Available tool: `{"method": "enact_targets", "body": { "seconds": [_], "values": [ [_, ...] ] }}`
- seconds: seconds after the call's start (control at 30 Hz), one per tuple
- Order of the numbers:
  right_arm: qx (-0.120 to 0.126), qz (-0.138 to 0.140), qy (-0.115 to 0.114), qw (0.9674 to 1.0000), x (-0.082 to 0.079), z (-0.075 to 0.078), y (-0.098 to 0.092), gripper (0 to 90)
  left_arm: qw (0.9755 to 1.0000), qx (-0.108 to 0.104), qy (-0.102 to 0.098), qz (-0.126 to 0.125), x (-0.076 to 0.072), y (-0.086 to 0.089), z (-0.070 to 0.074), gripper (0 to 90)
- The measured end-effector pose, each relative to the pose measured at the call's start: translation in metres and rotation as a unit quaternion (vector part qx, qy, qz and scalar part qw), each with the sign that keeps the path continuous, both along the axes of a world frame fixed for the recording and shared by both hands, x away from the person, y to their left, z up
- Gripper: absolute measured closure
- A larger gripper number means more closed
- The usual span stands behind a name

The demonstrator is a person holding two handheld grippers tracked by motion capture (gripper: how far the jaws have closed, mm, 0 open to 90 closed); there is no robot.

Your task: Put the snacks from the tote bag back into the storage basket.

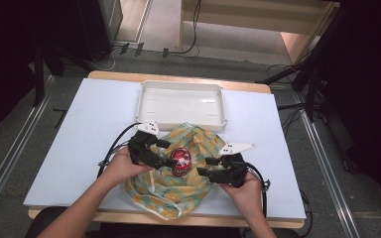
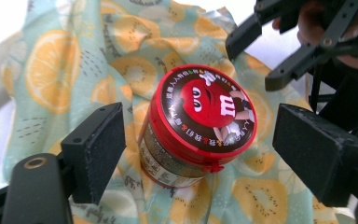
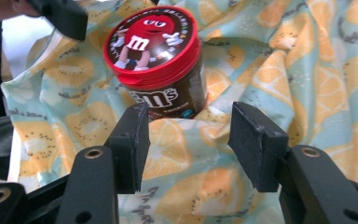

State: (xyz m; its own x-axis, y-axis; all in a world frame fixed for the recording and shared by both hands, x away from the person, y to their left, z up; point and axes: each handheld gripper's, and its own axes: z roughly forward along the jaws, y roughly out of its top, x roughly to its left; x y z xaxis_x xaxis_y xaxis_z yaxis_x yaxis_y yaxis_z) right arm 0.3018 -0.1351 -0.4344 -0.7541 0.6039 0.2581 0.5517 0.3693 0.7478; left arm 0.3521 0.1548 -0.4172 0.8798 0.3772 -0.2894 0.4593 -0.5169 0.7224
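A small candy jar (image 1: 180, 161) with a red lid stands, a bit tilted, on a fruit-printed cloth (image 1: 178, 191) in the middle of the surface (image 1: 79, 129), near a white tray (image 1: 181, 104). The left tool (image 2: 193, 140) is spread wide on both sides of the jar, its pads not touching it. The right tool (image 3: 189, 140) is also wide with nothing in it, just in front of the jar and above the cloth. I think the jar is stiff and rather light, with a smooth wall that can slip; the best hold is on the body under the lid. The cloth is soft and thin, and it will fold and slide, so it is better pinched at an edge or corner.
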Motion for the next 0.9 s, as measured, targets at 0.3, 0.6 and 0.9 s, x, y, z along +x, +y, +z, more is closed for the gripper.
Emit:
{"method": "enact_targets", "body": {
  "seconds": [0.3, 0.6, 0.9],
  "values": [
    [0.004, -0.016, 0.004, 0.9998, 0.001, -0.001, -0.004, 49.0, 0.9994, 0.031, -0.003, -0.012, -0.002, -0.014, -0.011, 13.8],
    [0.004, -0.021, 0.007, 0.9998, 0.000, -0.003, -0.006, 50.5, 0.9982, 0.051, -0.015, -0.030, -0.003, -0.024, -0.024, 14.0],
    [0.006, -0.027, 0.008, 0.9996, -0.002, -0.003, -0.009, 50.9, 0.9972, 0.058, -0.029, -0.037, -0.001, -0.032, -0.035, 15.4]
  ]
}}
